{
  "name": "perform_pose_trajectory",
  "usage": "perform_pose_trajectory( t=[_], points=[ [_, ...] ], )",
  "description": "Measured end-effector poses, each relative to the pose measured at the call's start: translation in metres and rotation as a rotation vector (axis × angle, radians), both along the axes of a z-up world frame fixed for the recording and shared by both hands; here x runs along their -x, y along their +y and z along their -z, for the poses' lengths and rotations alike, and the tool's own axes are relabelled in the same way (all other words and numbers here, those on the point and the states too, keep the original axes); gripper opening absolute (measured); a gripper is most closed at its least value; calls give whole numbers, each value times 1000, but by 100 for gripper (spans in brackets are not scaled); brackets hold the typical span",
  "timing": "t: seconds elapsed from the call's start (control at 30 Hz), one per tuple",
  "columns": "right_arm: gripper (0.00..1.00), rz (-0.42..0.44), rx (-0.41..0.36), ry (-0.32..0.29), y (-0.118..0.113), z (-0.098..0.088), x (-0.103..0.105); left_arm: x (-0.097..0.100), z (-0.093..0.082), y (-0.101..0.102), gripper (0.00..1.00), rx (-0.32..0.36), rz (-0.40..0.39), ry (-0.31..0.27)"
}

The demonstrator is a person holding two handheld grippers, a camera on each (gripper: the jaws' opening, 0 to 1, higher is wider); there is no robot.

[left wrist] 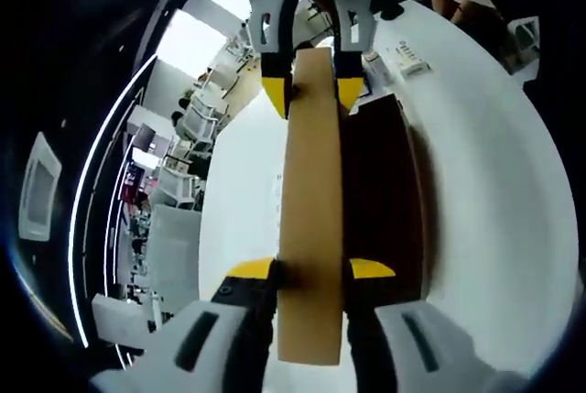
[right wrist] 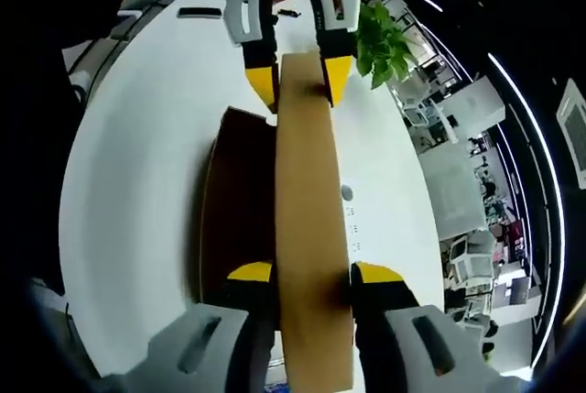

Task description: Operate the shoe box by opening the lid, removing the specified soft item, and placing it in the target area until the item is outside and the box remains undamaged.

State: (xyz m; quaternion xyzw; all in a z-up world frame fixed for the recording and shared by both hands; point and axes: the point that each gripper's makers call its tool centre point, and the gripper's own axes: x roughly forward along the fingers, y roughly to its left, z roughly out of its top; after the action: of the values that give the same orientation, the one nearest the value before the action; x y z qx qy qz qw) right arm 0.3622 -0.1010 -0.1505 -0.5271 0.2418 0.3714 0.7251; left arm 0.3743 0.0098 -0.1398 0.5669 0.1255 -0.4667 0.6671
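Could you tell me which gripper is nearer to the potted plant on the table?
Left. The left gripper clamps the lid's far end beside the plant; the right gripper clamps the opposite end.

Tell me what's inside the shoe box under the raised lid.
The tan lid stands on edge, pinched by the left gripper and the right gripper. Beside it the box interior looks dark brown; no item can be made out.

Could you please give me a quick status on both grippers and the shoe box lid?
Left gripper and right gripper each shut on opposite ends of the tan lid. Lid raised edge-on beside the dark box. Nothing blocking on the white table.
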Motion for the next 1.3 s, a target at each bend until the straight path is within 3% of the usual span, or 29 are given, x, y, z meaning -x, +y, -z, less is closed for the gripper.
perform_pose_trajectory(
  t=[0.3, 0.57, 0.9, 1.3],
  points=[
    [31, -3, -5, -28, 2, 3, 0, 0, 4, 4, 29, 14, -11, -18],
    [31, -5, 7, -80, 7, 12, 3, -2, 14, 7, 29, -22, -30, -85],
    [31, -2, 41, -114, 9, 21, 6, -3, 22, 10, 29, -14, -37, -146],
    [31, -3, 71, -164, 9, 29, 7, 1, 30, 11, 29, 1, -39, -167]
  ],
)
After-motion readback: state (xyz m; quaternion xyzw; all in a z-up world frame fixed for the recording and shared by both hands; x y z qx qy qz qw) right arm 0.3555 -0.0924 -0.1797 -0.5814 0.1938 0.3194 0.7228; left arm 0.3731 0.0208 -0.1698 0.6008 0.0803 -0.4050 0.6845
